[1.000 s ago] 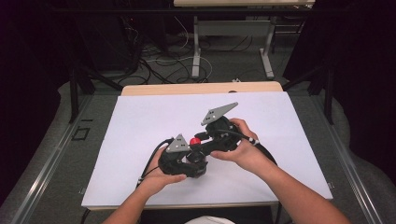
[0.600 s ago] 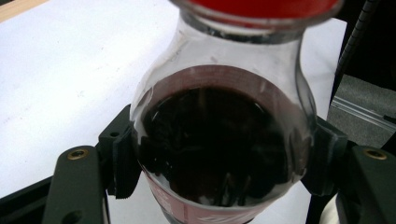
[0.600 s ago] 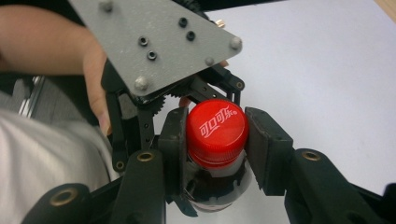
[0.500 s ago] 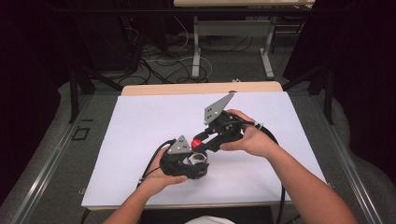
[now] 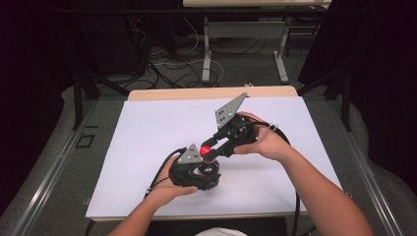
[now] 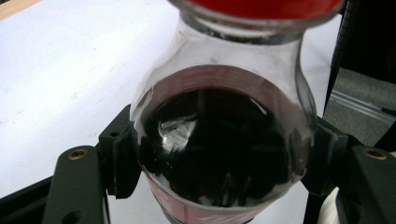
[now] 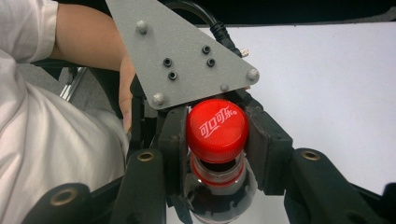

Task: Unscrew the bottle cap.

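Right hand-held gripper [image 7: 217, 140] slants down, clamping the bottle's red cap [image 7: 217, 127].

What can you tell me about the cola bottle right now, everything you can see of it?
The bottle is small, of clear plastic, full of dark cola up to its rounded shoulder, with a red label band. Its red cap, with white lettering on top, is on. The left gripper clamps the body from both sides; the right gripper is shut on the cap. It is held over the white table; whether its base touches the table I cannot tell.
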